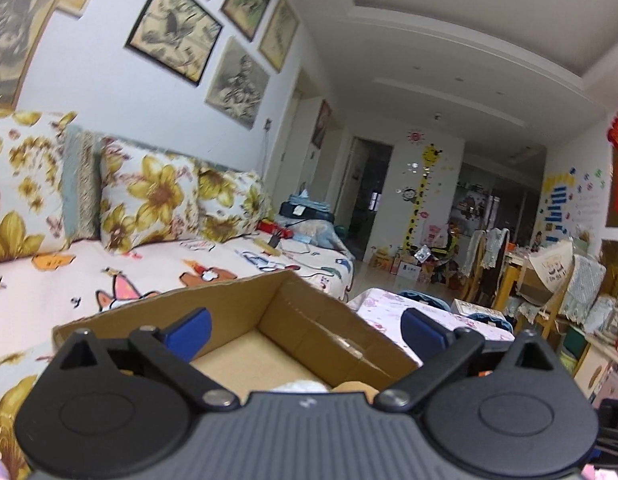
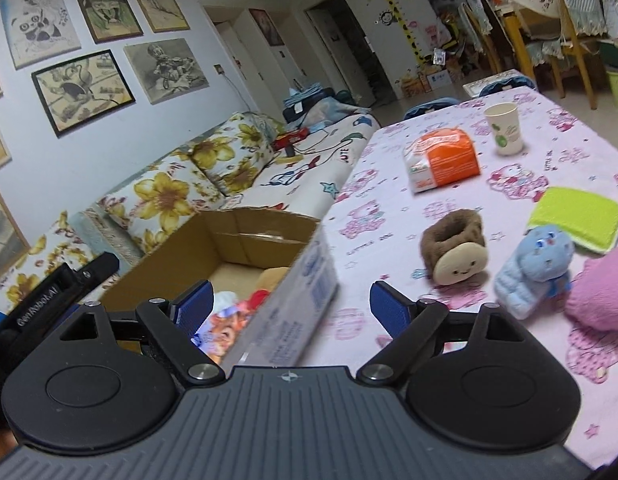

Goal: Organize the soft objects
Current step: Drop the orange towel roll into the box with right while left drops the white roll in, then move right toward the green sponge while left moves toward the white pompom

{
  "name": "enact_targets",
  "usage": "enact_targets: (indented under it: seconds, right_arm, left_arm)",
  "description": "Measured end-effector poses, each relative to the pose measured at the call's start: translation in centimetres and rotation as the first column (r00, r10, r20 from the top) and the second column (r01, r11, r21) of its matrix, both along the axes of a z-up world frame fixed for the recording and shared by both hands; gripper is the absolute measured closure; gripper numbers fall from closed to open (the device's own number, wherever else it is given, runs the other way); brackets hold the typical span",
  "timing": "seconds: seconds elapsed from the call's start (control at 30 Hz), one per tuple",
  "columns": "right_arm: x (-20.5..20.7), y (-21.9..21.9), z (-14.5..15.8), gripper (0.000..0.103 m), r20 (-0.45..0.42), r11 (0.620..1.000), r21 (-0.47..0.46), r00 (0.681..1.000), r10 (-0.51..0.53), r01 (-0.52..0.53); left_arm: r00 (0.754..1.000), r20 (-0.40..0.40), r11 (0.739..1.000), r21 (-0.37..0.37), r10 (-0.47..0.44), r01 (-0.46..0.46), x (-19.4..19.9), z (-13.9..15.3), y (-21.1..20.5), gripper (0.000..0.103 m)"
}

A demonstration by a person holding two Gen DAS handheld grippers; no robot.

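An open cardboard box (image 1: 309, 320) stands at the table's edge beside the sofa. My left gripper (image 1: 305, 332) hangs open just above it with nothing between its fingers; a white and a tan soft thing (image 1: 301, 387) peek out below. In the right wrist view the box (image 2: 245, 236) holds several soft toys (image 2: 249, 304). My right gripper (image 2: 291, 308) is open and empty, over the box's near printed wall. On the table lie a brown toast plush (image 2: 455, 248), a blue plush (image 2: 537, 268), a pink plush (image 2: 605, 292) and a green sponge pad (image 2: 577, 220).
An orange tissue pack (image 2: 445, 160) and a paper cup (image 2: 505, 128) stand farther back on the pink tablecloth (image 2: 389, 208). The flowered sofa (image 2: 213, 176) runs along the left wall. Chairs and clutter (image 2: 557, 40) fill the far right.
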State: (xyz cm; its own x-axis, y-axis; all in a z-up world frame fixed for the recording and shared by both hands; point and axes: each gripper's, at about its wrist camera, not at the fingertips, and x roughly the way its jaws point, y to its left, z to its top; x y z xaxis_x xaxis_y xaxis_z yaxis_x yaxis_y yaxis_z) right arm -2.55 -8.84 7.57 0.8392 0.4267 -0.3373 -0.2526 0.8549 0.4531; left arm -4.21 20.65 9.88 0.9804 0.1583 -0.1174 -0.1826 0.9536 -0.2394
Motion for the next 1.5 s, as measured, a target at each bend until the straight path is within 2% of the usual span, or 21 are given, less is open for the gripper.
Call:
enact_targets:
  seconds: [0.43,0.97,1.2,1.5]
  right_arm:
    - [-0.5,-2.8,-0.3,0.000,0.009,0.996,-0.031,0.997,-0.081,0.081]
    - [-1.2,-5.7,-1.2,0.000,-0.001,0.982,-0.063,0.984,-0.176,0.176]
    - [-1.2,-6.3,-1.5,0.000,-0.013,0.972,-0.057,0.974,-0.227,0.226]
    - [-1.5,-6.9,-1.9,0.000,-0.022,0.958,-0.058,0.959,-0.284,0.283]
  left_arm:
    - [0.995,-0.008,0.990,0.103,-0.099,0.099,0.5,-0.4,-3.8,0.001]
    - [0.973,-0.055,0.954,0.194,-0.223,0.229,0.8,-1.4,-8.1,0.001]
    - [0.955,-0.093,0.927,0.233,-0.280,0.295,0.7,-2.2,-10.2,0.001]
    - [0.922,-0.150,0.876,0.290,-0.357,0.387,0.2,-3.3,-13.3,0.001]
